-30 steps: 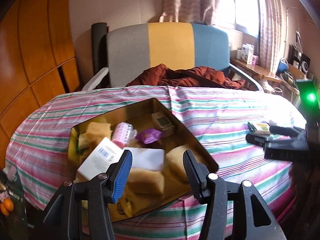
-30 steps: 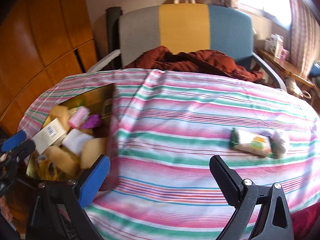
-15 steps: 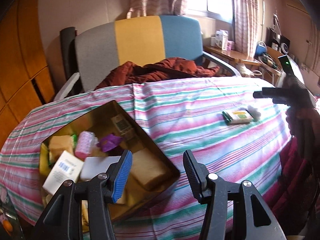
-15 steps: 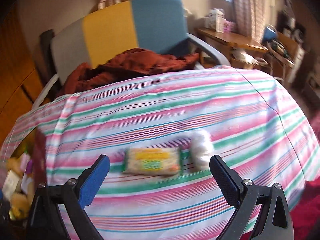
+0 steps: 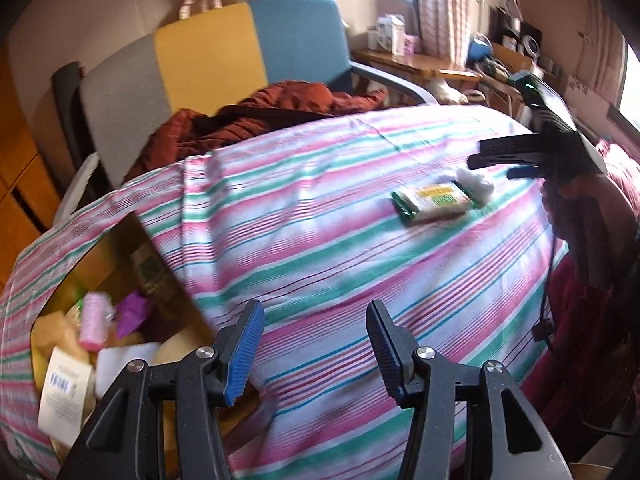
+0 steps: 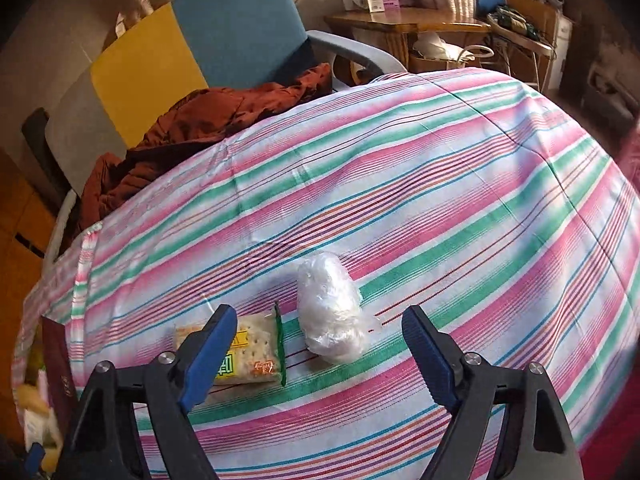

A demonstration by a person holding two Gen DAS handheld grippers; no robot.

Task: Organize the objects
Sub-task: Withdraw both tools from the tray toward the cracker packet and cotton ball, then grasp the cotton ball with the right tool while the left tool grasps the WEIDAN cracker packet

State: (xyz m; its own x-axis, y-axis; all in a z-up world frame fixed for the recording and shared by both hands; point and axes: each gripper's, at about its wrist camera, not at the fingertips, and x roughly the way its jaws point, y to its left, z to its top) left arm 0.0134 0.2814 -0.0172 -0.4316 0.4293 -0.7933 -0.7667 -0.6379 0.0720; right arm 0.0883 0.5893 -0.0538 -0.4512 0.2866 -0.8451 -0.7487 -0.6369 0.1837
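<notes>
A cracker packet (image 6: pixel 256 354) with green ends and a clear-wrapped white bundle (image 6: pixel 330 308) lie side by side on the striped tablecloth (image 6: pixel 440 200). My right gripper (image 6: pixel 320 354) is open and empty, just above and in front of the bundle; its left finger overlaps the packet. In the left wrist view the packet (image 5: pixel 434 200) and bundle (image 5: pixel 478 184) lie at the right, with the right gripper (image 5: pixel 504 160) over them. My left gripper (image 5: pixel 316 344) is open and empty above the cloth, right of a gold box (image 5: pixel 120 248) holding sponges, a pink roll and a white carton.
A grey, yellow and blue chair (image 5: pixel 224 60) with a rust-red garment (image 5: pixel 256 116) stands behind the table. A cluttered wooden side table (image 6: pixel 404 24) stands at the back right. The box's dark wall (image 6: pixel 60 372) shows at the left of the right wrist view.
Both grippers have swung right. The right gripper has closed in on the packet and bundle, which now lie between its fingers. The box has slid to the left of the left wrist view.
</notes>
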